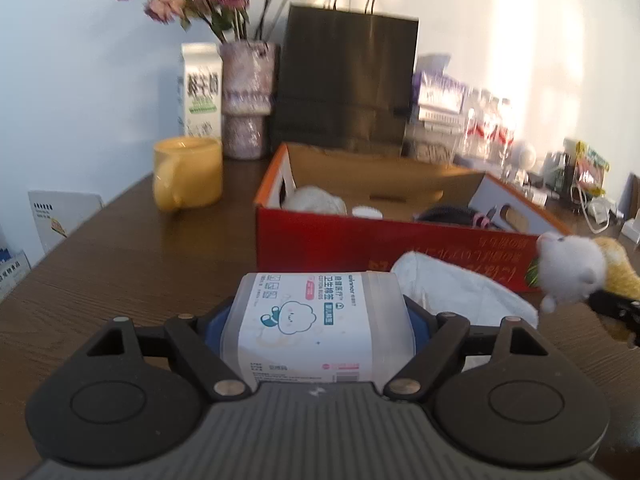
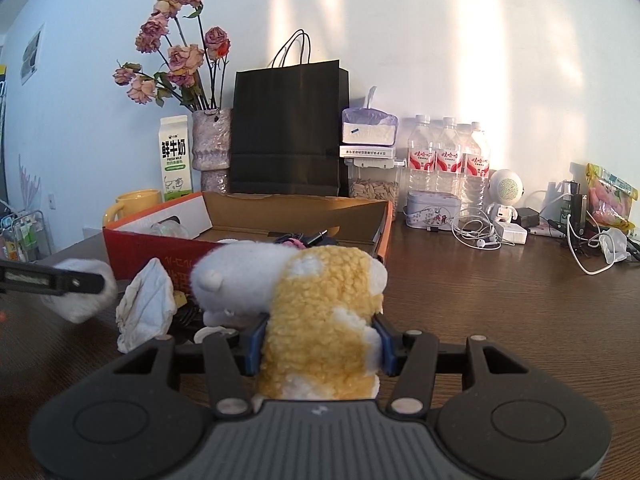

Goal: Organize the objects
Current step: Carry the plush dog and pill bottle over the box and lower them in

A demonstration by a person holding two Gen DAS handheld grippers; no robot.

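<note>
A clear cotton swab box (image 1: 316,312) with a white label lies between the blue pads of my left gripper (image 1: 318,320), which is shut on its sides just above the wooden table. Ahead stands an open red cardboard box (image 1: 360,240) with a few small items inside. A crumpled white cloth (image 1: 460,288) lies in front of the box. My right gripper (image 2: 320,344) is shut on a yellow and white plush toy (image 2: 320,312), held near the box's front right corner (image 2: 382,256). The toy (image 1: 572,272) also shows at the right of the left wrist view.
Behind the box stand a yellow mug (image 1: 188,176), a milk carton (image 2: 175,160), a vase of dried roses (image 2: 210,140) and a black paper bag (image 2: 288,132). Water bottles (image 2: 448,160), a tin (image 2: 432,208), earphones (image 2: 476,236) and cables (image 2: 580,240) crowd the back right.
</note>
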